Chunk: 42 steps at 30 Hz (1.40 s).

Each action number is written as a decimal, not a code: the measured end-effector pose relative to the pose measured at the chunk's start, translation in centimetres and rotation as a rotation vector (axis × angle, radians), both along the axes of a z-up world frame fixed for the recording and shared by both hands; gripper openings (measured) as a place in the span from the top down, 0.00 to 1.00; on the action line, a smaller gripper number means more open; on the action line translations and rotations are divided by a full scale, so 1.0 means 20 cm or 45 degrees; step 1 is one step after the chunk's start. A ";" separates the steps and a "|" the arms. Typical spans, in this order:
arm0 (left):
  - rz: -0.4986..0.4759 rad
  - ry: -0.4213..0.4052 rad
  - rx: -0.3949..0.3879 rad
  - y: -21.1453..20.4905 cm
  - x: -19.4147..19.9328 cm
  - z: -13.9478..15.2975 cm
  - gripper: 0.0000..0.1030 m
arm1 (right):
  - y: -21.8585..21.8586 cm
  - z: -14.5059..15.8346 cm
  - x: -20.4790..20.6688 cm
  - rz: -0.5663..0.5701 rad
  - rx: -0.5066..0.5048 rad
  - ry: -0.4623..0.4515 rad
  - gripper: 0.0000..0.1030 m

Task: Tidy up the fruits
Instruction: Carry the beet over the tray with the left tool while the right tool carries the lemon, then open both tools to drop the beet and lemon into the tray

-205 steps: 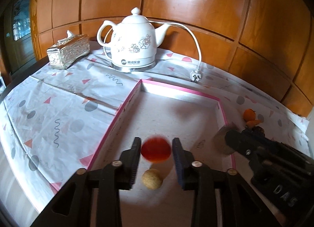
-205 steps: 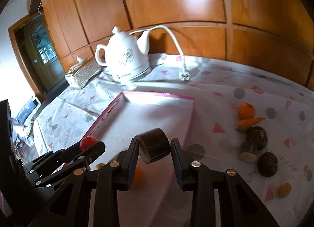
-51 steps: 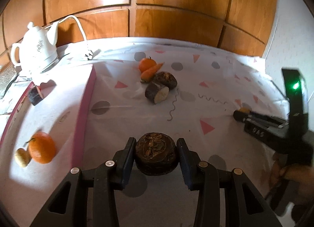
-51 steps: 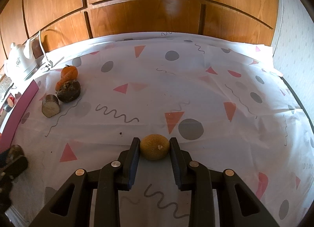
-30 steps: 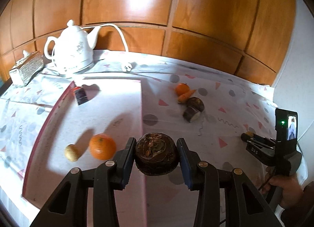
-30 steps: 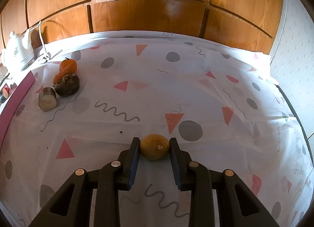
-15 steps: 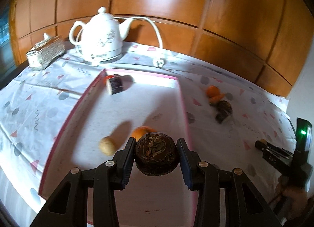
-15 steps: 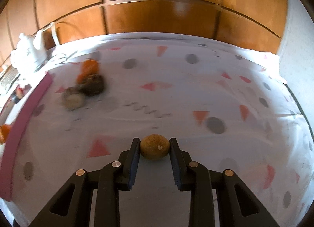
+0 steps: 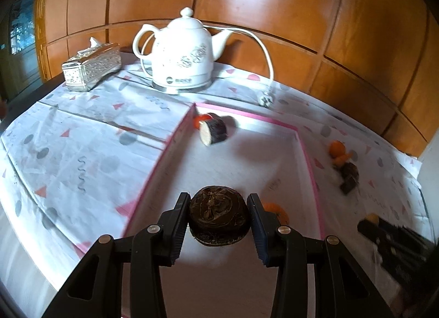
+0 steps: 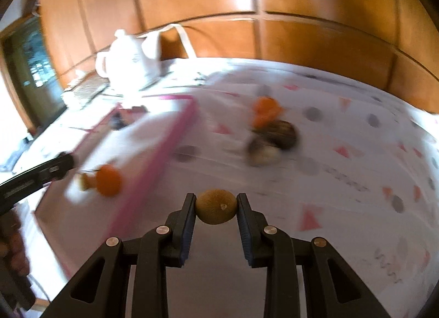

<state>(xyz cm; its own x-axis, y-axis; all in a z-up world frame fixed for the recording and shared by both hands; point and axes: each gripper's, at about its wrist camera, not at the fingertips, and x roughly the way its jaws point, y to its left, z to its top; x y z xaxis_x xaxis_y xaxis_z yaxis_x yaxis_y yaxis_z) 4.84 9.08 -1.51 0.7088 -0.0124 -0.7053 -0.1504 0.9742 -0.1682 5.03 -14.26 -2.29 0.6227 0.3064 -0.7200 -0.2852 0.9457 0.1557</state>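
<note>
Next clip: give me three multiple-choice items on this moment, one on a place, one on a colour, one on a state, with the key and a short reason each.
1. Where does the cut dark log piece lie?
A. in the tray's far corner
B. on the tablecloth by the tissue box
C. on the kettle's base

2. What colour is the tray's rim?
A. green
B. pink
C. black

3. What is the left tool doing?
A. standing open and empty
B. shut on the dark round fruit
C. shut on the kettle's plug

Key: 1 A, it sits inside the far rim near the kettle; 2 B, the border reads pink; 3 B, both pads press the fruit's sides.
</note>
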 end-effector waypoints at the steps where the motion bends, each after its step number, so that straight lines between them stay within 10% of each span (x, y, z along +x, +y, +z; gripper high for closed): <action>1: 0.007 -0.004 0.010 0.02 0.01 0.01 0.59 | 0.04 0.01 -0.01 0.033 0.021 -0.004 0.71; 17: 0.089 0.006 0.001 0.07 0.07 0.01 0.53 | 0.45 0.03 -0.09 0.322 0.086 0.007 0.71; 42: -0.016 -0.033 0.021 -0.11 -0.04 0.06 0.49 | 0.14 0.03 -0.10 0.019 0.156 0.006 0.64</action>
<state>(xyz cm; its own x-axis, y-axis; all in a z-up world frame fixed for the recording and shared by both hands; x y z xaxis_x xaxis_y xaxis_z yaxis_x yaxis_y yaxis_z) 3.95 6.85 -0.27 0.7266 -0.0097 -0.6870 -0.1340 0.9787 -0.1555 3.00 -11.39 -1.79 0.6145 0.4014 -0.6792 -0.2980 0.9152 0.2714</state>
